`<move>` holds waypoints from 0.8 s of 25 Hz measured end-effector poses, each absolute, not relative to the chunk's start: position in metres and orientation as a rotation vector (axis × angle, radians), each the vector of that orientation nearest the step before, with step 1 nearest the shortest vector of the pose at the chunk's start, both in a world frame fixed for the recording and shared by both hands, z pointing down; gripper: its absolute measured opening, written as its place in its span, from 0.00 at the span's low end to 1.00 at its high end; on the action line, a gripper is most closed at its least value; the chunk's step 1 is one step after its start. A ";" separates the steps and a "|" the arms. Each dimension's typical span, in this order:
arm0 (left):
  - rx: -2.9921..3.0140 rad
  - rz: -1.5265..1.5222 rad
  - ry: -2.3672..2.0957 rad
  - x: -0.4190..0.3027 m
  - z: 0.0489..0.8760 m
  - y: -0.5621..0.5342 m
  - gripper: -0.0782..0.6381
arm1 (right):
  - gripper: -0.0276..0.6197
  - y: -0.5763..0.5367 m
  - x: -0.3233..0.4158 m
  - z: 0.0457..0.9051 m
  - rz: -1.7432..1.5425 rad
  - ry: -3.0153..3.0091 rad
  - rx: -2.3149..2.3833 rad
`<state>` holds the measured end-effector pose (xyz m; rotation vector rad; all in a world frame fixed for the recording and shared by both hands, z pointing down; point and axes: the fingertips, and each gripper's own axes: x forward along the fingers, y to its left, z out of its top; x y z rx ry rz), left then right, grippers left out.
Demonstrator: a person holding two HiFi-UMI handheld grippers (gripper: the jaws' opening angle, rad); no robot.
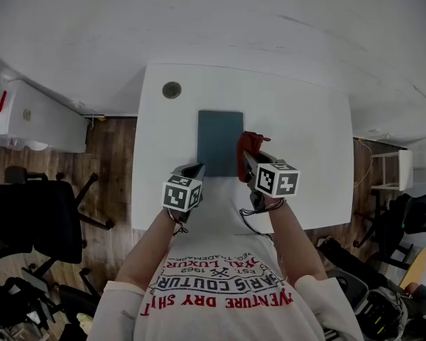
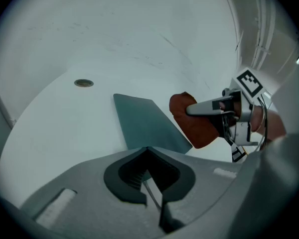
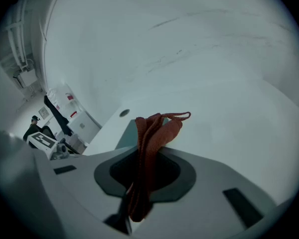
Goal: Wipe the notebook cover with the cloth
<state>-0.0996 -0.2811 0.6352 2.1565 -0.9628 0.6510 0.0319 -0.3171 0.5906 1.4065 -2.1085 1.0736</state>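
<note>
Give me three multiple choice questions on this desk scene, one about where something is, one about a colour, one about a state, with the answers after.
1. Where is the round cap relative to the notebook?
A. On the table, beyond the notebook's far left corner
B. On the notebook's cover
C. At the table's near edge, by the person

2. What colour is the cloth?
A. Yellow
B. Reddish brown
C. White

3. What state is the right gripper in?
A. Open and empty
B. Shut on the notebook
C. Shut on the cloth

Answers:
1 A: the head view shows the cap apart from the notebook, farther away and to the left.
2 B: it looks reddish brown in all three views.
3 C: the right gripper view shows the cloth pinched between the jaws.
</note>
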 end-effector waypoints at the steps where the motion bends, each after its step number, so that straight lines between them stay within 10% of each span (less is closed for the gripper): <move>1: 2.163 0.658 -0.958 -0.099 0.635 -0.280 0.12 | 0.16 -0.316 0.021 0.586 1.079 -2.134 1.379; 20: 2.154 0.661 -0.838 -0.100 0.638 -0.258 0.12 | 0.17 -0.289 -0.084 0.636 0.996 -2.104 0.984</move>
